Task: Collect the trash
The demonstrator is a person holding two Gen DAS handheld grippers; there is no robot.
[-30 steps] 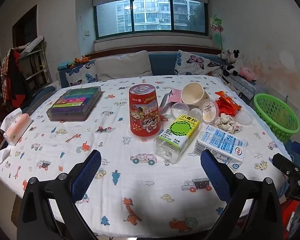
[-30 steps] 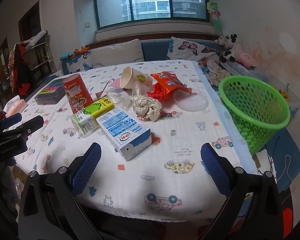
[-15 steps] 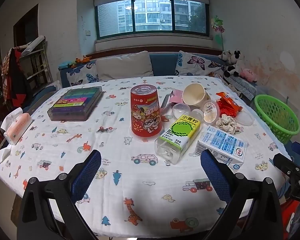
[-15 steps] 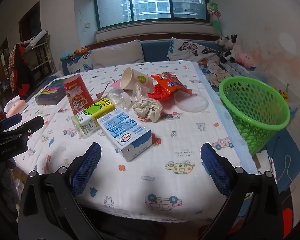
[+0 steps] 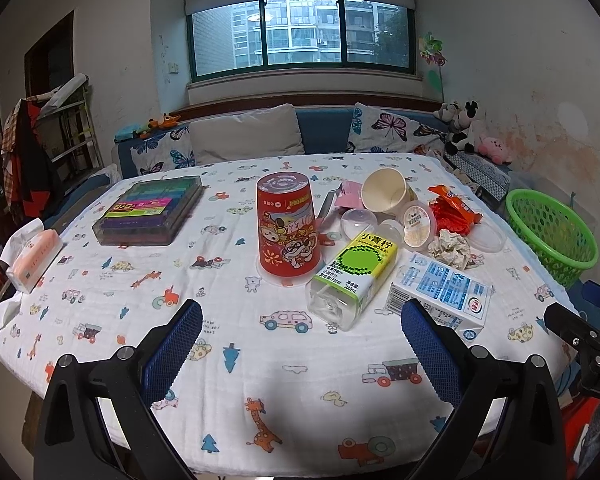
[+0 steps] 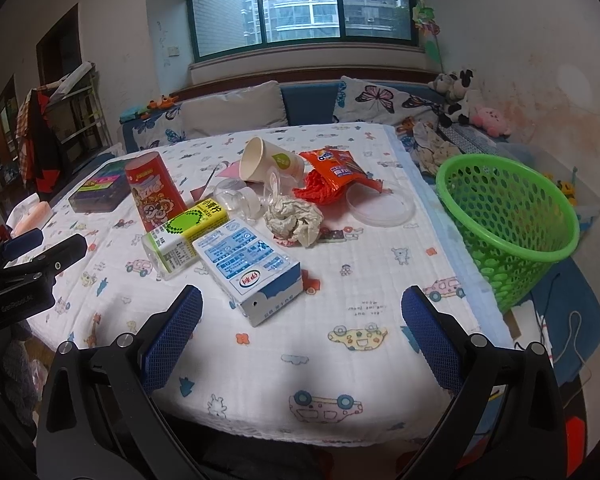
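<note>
Trash lies in a cluster on the patterned tablecloth: a white-and-blue milk carton [image 6: 250, 266], a green-and-yellow drink bottle [image 6: 184, 232] on its side, crumpled paper [image 6: 294, 218], an orange snack wrapper [image 6: 334, 174], a tipped paper cup [image 6: 268, 162] and a clear lid [image 6: 380, 208]. A green mesh basket [image 6: 508, 224] stands off the table's right edge. My right gripper [image 6: 300, 336] is open, above the near table edge just short of the carton [image 5: 440, 294]. My left gripper [image 5: 300, 344] is open too, hovering in front of the bottle [image 5: 352, 276] and a red can [image 5: 288, 230].
A box of coloured markers [image 5: 150, 212] and a tissue pack [image 5: 32, 254] sit on the table's left side. Beyond the table runs a bench with cushions and plush toys [image 5: 460, 128]. The basket [image 5: 552, 236] stands right of the table.
Both views have crept slightly forward towards the table; the objects have not moved. Both grippers stay open.
</note>
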